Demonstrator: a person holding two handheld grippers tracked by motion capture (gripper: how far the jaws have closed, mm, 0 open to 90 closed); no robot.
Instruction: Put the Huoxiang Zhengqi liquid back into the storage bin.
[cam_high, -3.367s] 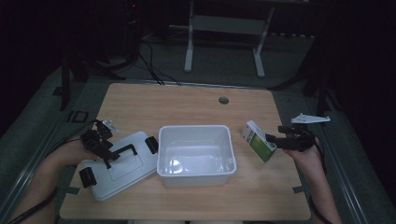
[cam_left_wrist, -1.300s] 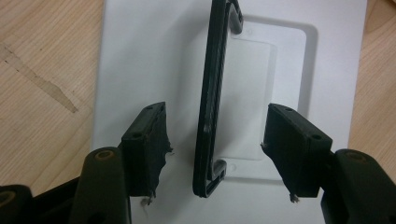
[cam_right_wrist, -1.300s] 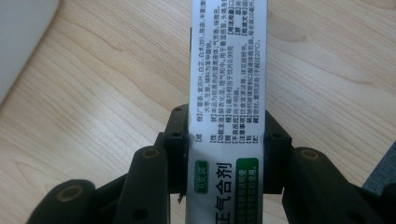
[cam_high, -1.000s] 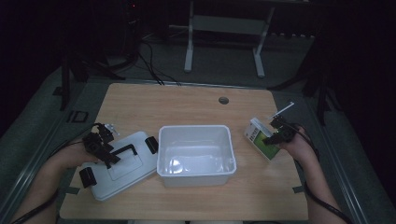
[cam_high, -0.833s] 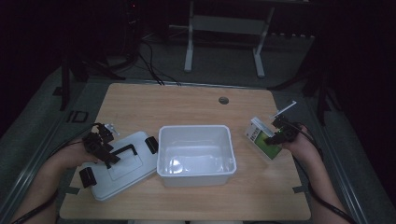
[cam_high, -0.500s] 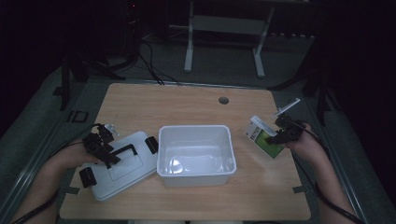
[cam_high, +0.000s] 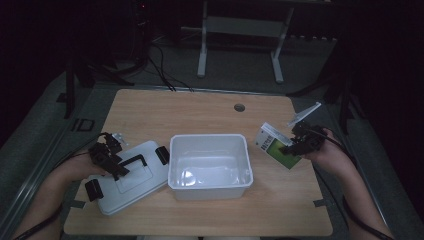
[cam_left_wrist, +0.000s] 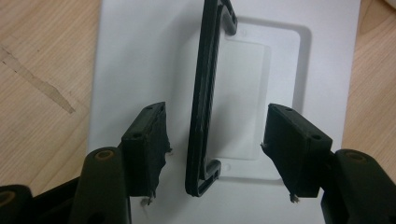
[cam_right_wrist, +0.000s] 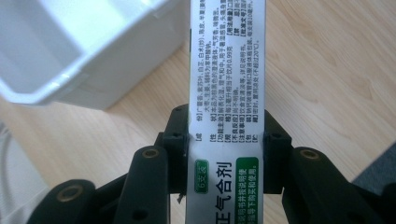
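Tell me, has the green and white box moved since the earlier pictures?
Yes. The green and white box moved slightly toward the white bin, held in the right hand-held gripper.

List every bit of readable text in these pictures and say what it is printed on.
"6支装": green oval on the white medicine box held in the right tool.
"正气合剂": large dark characters beside it; the line's start is cut off.
Fine columns of Chinese print above, and the white text in the green panel: too small to read reliably.
Barcode on the box, high view: unreadable.
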